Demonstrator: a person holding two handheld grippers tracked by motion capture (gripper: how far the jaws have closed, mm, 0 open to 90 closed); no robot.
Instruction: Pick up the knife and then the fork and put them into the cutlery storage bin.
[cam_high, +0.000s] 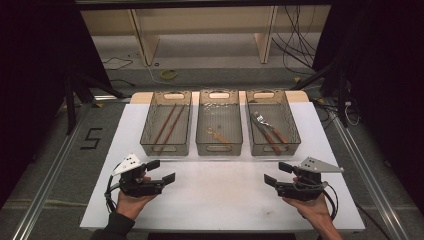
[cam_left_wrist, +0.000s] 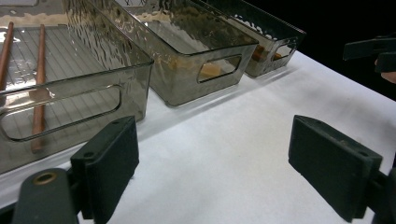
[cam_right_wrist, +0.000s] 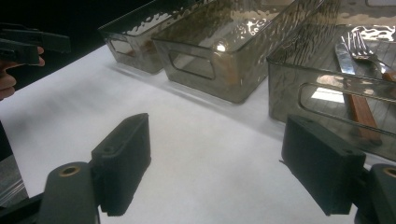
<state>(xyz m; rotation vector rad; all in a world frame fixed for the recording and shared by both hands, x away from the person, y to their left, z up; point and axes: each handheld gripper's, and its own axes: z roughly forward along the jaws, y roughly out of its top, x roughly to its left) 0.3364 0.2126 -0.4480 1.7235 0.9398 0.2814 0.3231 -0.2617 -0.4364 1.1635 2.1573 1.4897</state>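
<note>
**Three bins sorted, both grippers waiting empty**

Two grippers are hovering over the bare white table (cam_high: 220, 200), jaws spread wide and grasping nothing. A person is holding the left gripper (cam_high: 161, 170) near the table's front left and the right gripper (cam_high: 278, 172) near its front right, both pointing inward toward each other. Beyond them, three smoky bins are standing side by side: the left bin (cam_high: 166, 145) is holding chopsticks (cam_high: 168, 123), the middle bin (cam_high: 219, 146) a spoon (cam_high: 218, 134), and the right bin (cam_high: 272, 148) a fork (cam_high: 266, 122) beside what may be a knife. No loose cutlery is lying on the table, so the sorting appears either finished or not yet started. Any next move is likely calling for a reach forward over a bin's near wall, jaws staying wide until they straddle a handle.
</note>
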